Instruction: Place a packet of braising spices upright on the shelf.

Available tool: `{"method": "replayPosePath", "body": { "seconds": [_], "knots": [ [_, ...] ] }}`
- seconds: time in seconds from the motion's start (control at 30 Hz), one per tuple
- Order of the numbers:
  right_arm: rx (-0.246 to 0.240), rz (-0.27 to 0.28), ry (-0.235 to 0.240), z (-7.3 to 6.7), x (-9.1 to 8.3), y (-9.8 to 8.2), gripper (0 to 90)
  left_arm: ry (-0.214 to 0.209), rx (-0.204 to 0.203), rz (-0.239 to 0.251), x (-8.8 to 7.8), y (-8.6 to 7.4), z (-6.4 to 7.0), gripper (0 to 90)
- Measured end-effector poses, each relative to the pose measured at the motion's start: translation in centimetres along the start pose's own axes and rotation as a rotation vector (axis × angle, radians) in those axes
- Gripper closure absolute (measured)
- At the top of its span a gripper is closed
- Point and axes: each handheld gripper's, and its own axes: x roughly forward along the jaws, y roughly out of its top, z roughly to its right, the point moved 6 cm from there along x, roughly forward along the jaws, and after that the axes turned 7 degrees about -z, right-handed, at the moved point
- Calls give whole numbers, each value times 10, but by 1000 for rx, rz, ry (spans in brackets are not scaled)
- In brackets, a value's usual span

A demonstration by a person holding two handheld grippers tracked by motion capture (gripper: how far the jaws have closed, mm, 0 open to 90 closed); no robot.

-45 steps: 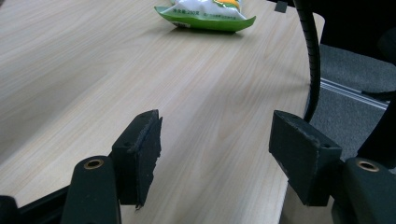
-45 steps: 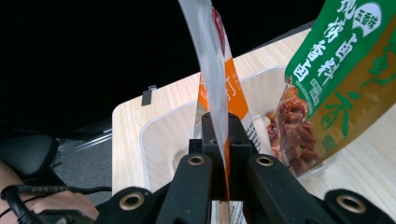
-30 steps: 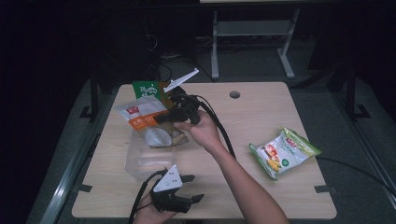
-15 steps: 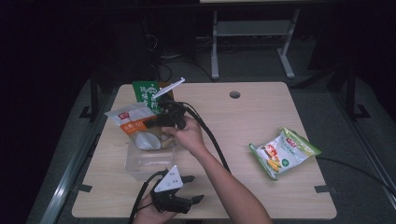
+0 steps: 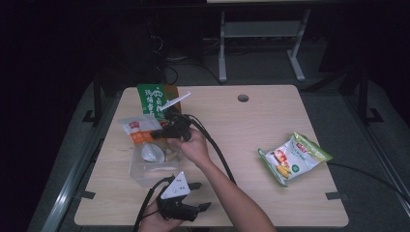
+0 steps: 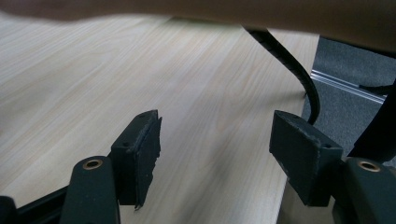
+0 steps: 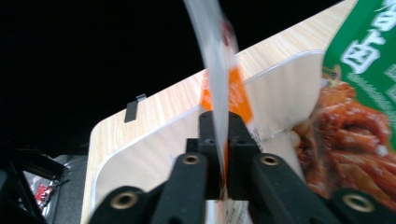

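A white and orange snack bag (image 5: 139,126) hangs over a clear plastic container (image 5: 143,170) at the table's left. My right gripper (image 5: 162,133) grips the bag's edge. In the right gripper view the bag (image 7: 218,70) stands pinched between the pads (image 7: 238,128), right gripper (image 7: 218,126) above the container wall (image 7: 154,154); the jaws have just been opening slightly, with the bag still between them. A green snack bag (image 5: 153,99) leans behind the container, green snack bag (image 7: 369,46) close on the right. My left gripper (image 5: 200,195) rests open near the front edge, left gripper (image 6: 215,140) holding nothing.
A green and yellow snack bag (image 5: 295,157) lies on the wooden table (image 5: 241,145) at the right. The right gripper's black cable (image 5: 217,152) trails across the middle, cable (image 6: 299,74) passing near the table edge. A round hole (image 5: 243,98) sits near the far edge.
My right gripper has moved left and down with the white and orange bag, bringing it over the clear container. The left gripper has stayed put.
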Motion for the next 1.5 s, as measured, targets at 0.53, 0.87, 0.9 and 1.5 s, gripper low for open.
{"method": "replayPosePath", "body": {
  "seconds": [0.53, 0.87, 0.9, 1.5],
  "knots": [
    [-19, -68, -40, 6, -20, -26, 844, -3, 2, -14, 6, 0, 0, 330],
    [-14, -48, -45, 6, -47, -36, 724, 1, -25, -10, 5, 1, -4, 329],
    [-11, -42, -44, 6, -50, -38, 714, 3, -19, -10, 5, 1, -4, 329],
    [36, -56, -93, 17, -102, -81, 582, 1, -20, -21, 9, 2, -6, 310]
  ]
}}
